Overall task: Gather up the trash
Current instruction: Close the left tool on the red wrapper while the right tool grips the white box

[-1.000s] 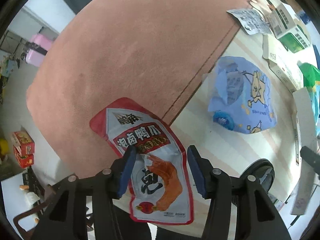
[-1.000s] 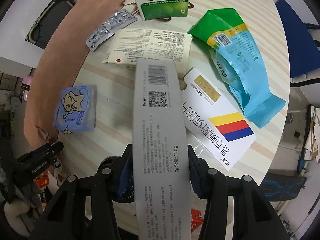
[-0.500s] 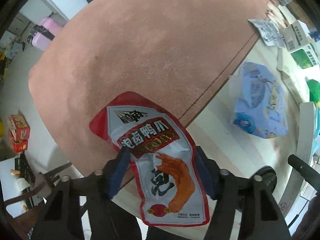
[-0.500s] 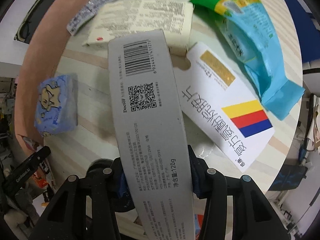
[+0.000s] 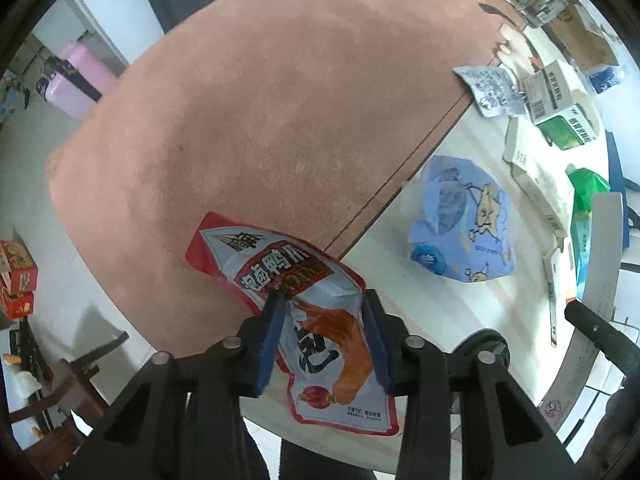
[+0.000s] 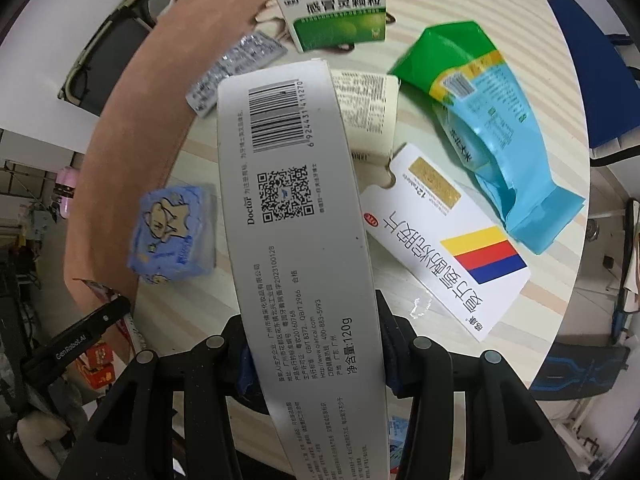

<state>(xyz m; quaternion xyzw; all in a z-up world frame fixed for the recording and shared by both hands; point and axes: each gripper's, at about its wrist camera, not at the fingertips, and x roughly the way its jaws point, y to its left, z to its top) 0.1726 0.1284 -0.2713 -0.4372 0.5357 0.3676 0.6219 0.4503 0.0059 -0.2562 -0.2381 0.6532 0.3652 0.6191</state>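
My left gripper (image 5: 324,300) is shut on a red and white snack pouch (image 5: 316,320) with an orange duck-foot picture; the pouch is crumpled between the blue pads and lifted off the table edge. My right gripper (image 6: 312,312) is shut on a long grey toothpaste box (image 6: 288,208) with a barcode and QR code, held above the table. That box also shows at the right edge of the left wrist view (image 5: 600,280).
On the round striped table (image 6: 500,32) lie a blue tissue pack (image 6: 172,236), a white box with yellow, red and blue stripes (image 6: 448,240), a green and blue bag (image 6: 480,120), a green medicine box (image 6: 336,12), a blister pack (image 6: 232,72) and a cream carton (image 6: 368,112). A pink-brown cloth (image 5: 260,120) covers the left part.
My left gripper has closed on the snack pouch, crumpling it and lifting it off the table. My right gripper keeps the grey box and has shifted slightly over the table.
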